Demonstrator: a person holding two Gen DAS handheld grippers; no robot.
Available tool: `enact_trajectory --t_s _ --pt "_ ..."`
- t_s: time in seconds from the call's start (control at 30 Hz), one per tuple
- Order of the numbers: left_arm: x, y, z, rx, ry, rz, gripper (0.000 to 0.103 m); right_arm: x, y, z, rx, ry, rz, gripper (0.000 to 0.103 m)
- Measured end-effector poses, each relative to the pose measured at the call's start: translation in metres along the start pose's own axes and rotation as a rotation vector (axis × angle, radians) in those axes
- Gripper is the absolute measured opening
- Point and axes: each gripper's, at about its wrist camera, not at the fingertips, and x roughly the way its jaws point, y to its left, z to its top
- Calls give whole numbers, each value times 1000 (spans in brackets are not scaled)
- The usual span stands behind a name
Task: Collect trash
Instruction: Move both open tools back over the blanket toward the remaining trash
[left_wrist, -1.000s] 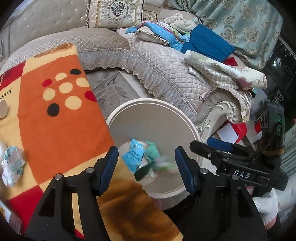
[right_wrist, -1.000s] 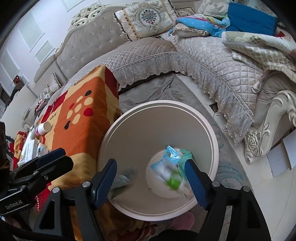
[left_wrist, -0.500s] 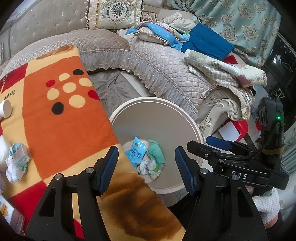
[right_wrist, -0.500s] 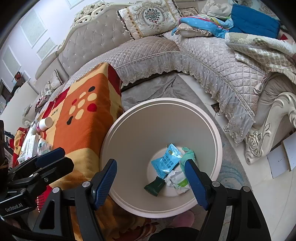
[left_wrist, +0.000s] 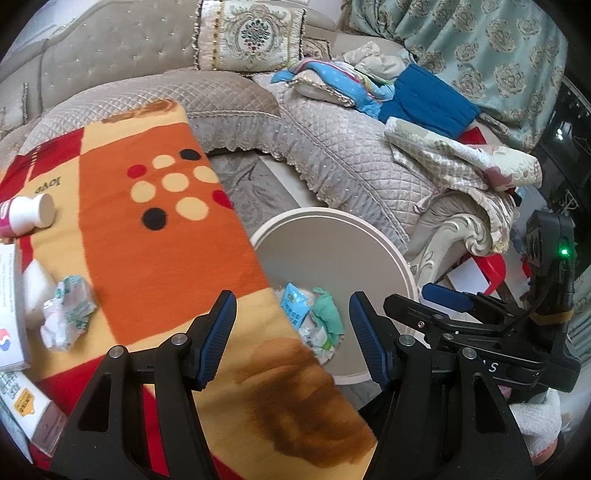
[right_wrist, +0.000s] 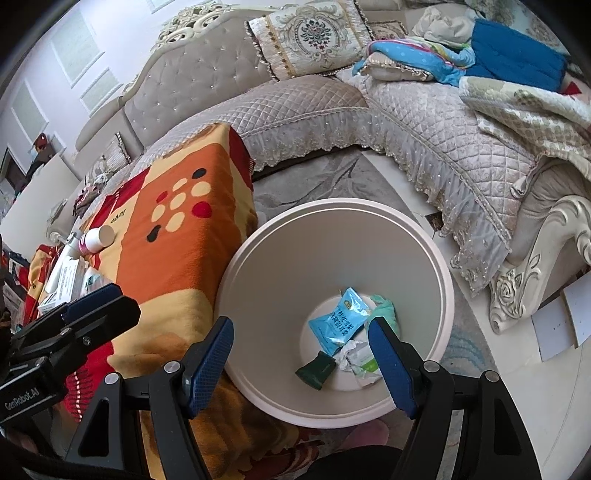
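- A crumpled wrapper (left_wrist: 66, 314) lies at the left on the surface (left_wrist: 155, 251), which a blanket covers, near a white bottle (left_wrist: 31, 215) on its side.
- The left hand-held gripper (left_wrist: 291, 328) hangs over the surface's edge, jaws apart, nothing between them.
- The bin (right_wrist: 255, 273) stands just beside the surface, holding a blue packet (right_wrist: 338, 321), a green scrap (right_wrist: 317, 369) and a crumpled paper (right_wrist: 360, 360).
- The right hand-held gripper (right_wrist: 301, 354) is above the bin, jaws apart and empty.
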Motion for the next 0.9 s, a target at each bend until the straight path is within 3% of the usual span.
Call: enact_trajectory --t_s 0.4,0.9 --pt "-27 33 -17 -36 -8 92 62 0 25 -3 -33 14 25 74" --pt "-77 83 -42 -114 -30 142 62 5 78 -7 -108 39 97 74"
